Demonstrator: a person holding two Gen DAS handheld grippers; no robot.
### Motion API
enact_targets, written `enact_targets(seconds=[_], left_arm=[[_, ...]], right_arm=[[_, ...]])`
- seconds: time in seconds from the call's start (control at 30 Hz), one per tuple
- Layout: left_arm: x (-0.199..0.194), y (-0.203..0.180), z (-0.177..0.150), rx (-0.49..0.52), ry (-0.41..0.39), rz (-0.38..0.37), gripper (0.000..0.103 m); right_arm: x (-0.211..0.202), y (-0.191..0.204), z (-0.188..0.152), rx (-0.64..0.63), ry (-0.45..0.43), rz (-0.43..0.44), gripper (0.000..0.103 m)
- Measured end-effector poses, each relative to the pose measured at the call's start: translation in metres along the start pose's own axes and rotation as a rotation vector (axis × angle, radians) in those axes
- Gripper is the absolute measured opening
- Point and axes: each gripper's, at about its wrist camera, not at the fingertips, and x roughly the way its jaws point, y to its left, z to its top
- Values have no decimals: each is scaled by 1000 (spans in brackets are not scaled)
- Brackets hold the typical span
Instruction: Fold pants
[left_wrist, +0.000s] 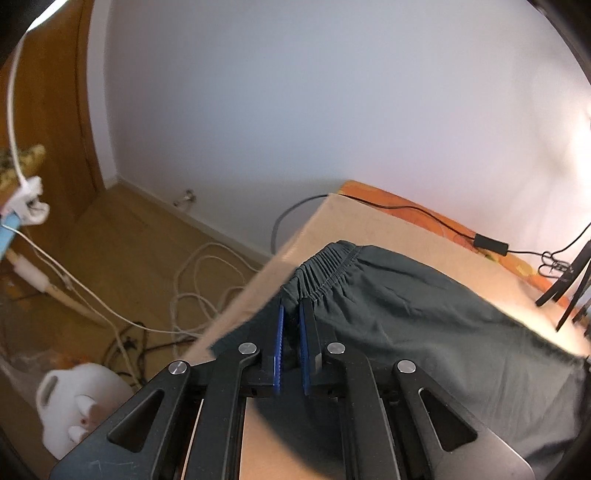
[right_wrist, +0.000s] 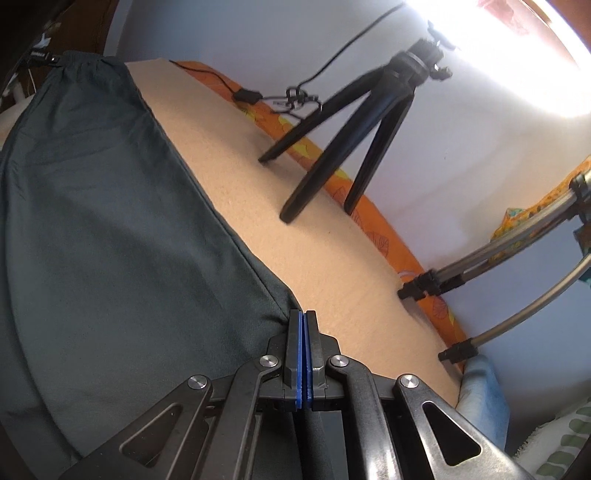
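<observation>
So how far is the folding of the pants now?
Early stage. Done: the dark pants lie spread along the beige table. In hand: the left gripper pinches the elastic waistband, and the right gripper is shut on the other end's corner. Left: no fold shows yet.

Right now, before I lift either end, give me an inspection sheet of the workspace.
Surface: tan table top with an orange patterned strip along its far edge.
Job's things: dark green pants laid flat on it, elastic waistband at the table's left edge.
Clutter: black tripod on the table; silver stand legs at the far right.
Grippers: left gripper at the waistband, jaws slightly apart, grip unclear; right gripper shut at the pants' other end, fabric between the pads not visible.
Cables: black cable along the far edge; white cords on the floor.
Surroundings: white wall, wooden floor, white jug.
</observation>
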Motion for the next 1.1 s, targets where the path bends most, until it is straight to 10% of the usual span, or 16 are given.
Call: enact_targets(seconds=[0.43, 0.53, 0.67, 1.1], left_arm=[[16, 30, -12, 6, 106, 52, 19], [4, 27, -12, 17, 87, 70, 29], [-21, 16, -11, 39, 56, 41, 29], [-138, -157, -60, 379, 35, -377, 36]], right_arm=[[24, 26, 23, -20, 12, 9, 1], [10, 10, 19, 52, -13, 60, 40], [-29, -20, 6, 143, -65, 104, 44], [-167, -116, -148, 404, -85, 88, 50]])
